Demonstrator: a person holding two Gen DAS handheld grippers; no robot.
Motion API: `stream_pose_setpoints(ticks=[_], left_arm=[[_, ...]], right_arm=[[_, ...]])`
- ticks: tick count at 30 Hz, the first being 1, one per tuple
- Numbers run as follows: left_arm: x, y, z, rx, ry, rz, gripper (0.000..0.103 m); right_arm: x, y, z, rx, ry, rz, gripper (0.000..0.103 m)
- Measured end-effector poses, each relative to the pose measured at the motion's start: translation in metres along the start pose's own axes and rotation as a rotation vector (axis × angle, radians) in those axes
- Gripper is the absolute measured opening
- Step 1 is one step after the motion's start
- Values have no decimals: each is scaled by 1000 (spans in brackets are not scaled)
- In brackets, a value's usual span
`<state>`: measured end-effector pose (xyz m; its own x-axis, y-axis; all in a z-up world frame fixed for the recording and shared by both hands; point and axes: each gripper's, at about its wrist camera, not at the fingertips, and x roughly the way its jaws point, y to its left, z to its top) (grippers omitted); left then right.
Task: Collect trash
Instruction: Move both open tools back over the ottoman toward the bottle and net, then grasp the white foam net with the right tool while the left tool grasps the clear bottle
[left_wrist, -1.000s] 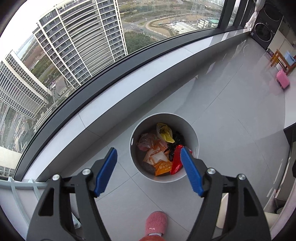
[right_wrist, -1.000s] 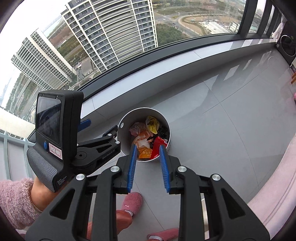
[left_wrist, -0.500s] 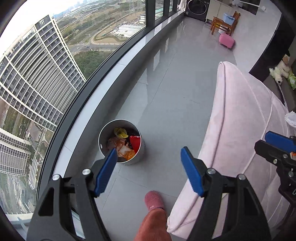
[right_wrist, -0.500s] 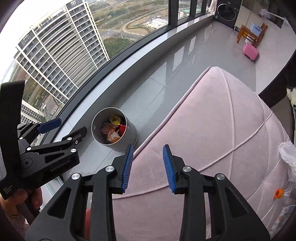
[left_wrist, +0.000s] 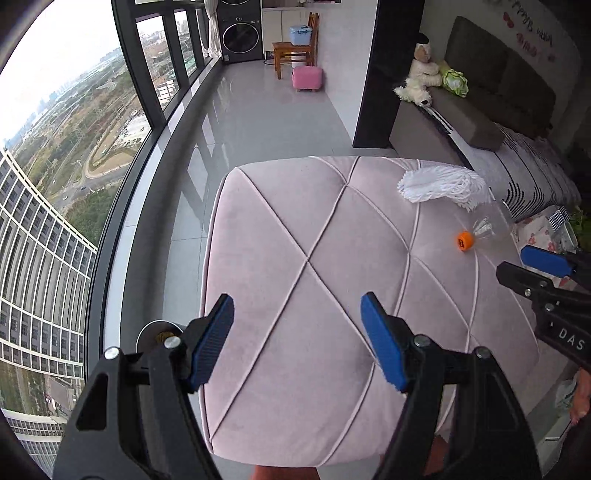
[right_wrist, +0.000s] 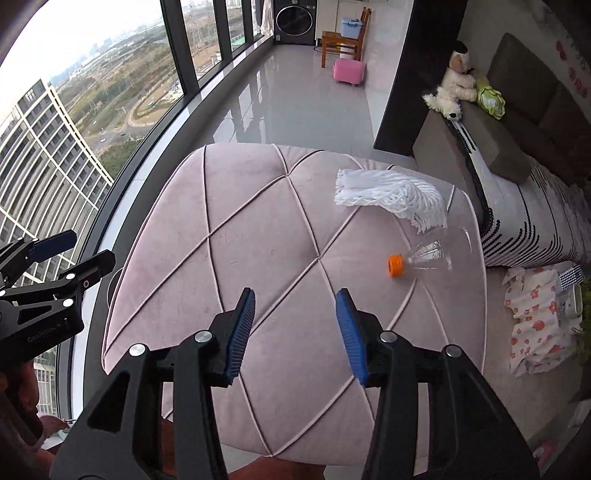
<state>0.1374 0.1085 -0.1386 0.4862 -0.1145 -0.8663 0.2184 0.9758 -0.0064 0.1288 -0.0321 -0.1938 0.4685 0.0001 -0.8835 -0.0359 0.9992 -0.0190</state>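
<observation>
- While both tongs are held above the pink quilted ottoman (right_wrist: 258, 229), nothing is gripped by either
- Left tongs (left_wrist: 297, 328): blue pads spread wide, released, only ottoman fabric seen between them
- Right tongs (right_wrist: 295, 325): parted and empty; jaws have just been opening, with nothing between them
- Clear plastic bottle (right_wrist: 428, 254) with orange cap (right_wrist: 396, 265) is seen lying on its side on the ottoman, near the far right edge, cap pointed toward the ottoman's middle; untouched, well apart from both tongs
- White mop head (right_wrist: 391, 195) is laid on the ottoman just beyond the bottle, strands reaching close to it; contact cannot be told
- Trash bin (left_wrist: 155, 332) is mostly hidden behind the left tongs' finger, only its rim visible on the floor by the window
- Floral cloth (right_wrist: 535, 317) is seen on the floor right of the ottoman
- Plush dog (right_wrist: 452, 88) is perched on the grey sofa's end behind
- Pink stool (right_wrist: 349, 72) and wooden chair (right_wrist: 341, 38) are seen further down the tiled floor
</observation>
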Motion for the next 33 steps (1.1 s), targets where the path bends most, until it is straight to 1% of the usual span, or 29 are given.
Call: stream_pose_setpoints(ticks=[2, 6, 7, 10, 14, 15, 18, 22, 24, 26, 30, 33], left_arm=[[4, -30, 5, 12, 2, -11, 71], [16, -94, 18, -8, 34, -17, 71], [18, -110, 21, -22, 42, -18, 71], [27, -153, 24, -85, 62, -22, 71], [39, -200, 25, -179, 109, -41, 71], [38, -208, 24, -195, 109, -42, 71], [36, -230, 21, -204, 99, -30, 71], [34, -247, 16, -216, 92, -40, 71], [35, -251, 15, -237, 90, -51, 71], [35, -255, 15, -270, 84, -68, 71], [38, -268, 16, -301, 78, -59, 71], [42, -276, 19, -330, 73, -38, 71]], right_arm=[[-7, -34, 5, 13, -8, -11, 46], [-7, -99, 16, -15, -7, 18, 46], [-12, -114, 20, -37, -7, 31, 46], [-7, -153, 30, -119, -5, 79, 46], [5, -184, 46, -279, 11, 91, 46], [8, -190, 49, -305, 17, 96, 46], [12, -204, 59, -348, 20, 113, 46], [13, -218, 69, -331, 16, 135, 46], [14, -222, 73, -317, 20, 134, 46], [14, -224, 77, -315, 19, 153, 46], [20, -224, 84, -370, 22, 156, 46], [29, -223, 91, -423, 34, 185, 46]])
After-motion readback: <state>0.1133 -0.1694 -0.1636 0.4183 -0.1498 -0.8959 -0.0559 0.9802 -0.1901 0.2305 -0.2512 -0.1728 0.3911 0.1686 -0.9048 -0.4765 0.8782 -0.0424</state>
